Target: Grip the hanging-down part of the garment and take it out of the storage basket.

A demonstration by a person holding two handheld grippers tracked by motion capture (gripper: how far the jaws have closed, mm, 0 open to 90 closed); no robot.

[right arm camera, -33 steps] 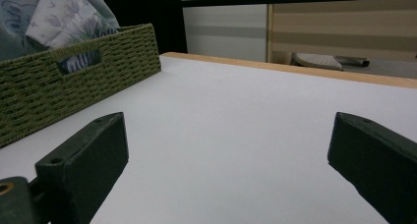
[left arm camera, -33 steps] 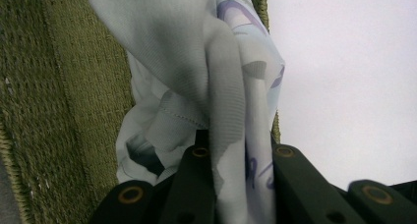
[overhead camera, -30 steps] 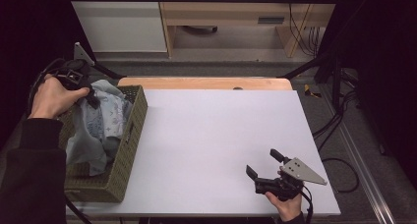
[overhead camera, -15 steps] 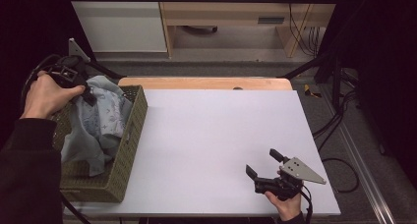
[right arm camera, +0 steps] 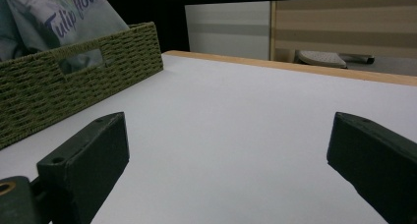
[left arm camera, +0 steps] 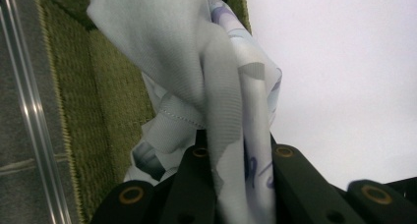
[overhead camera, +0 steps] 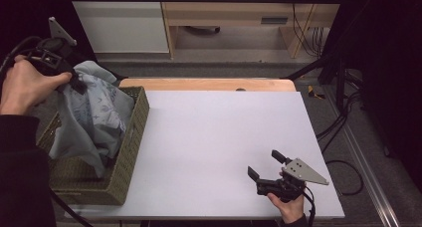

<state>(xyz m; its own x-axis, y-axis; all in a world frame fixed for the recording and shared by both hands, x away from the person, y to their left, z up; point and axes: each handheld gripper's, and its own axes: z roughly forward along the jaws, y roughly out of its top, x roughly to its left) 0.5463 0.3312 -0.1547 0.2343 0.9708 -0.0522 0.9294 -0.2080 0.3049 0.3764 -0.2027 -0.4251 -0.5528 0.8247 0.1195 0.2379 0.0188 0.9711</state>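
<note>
A person stood at a white surface (overhead camera: 219,137) holding a gripper in each hand. The left gripper (overhead camera: 74,82), raised over the far left, had its jaws closed on a pale blue printed cloth (overhead camera: 92,120), which hung down from them into a woven green basket (overhead camera: 132,142) at the surface's left edge. In the left gripper view the cloth (left arm camera: 231,86) was bunched between the black jaws. The right gripper (overhead camera: 266,165) rested on the surface near the right corner, its jaws spread wide apart and holding nothing.
</note>
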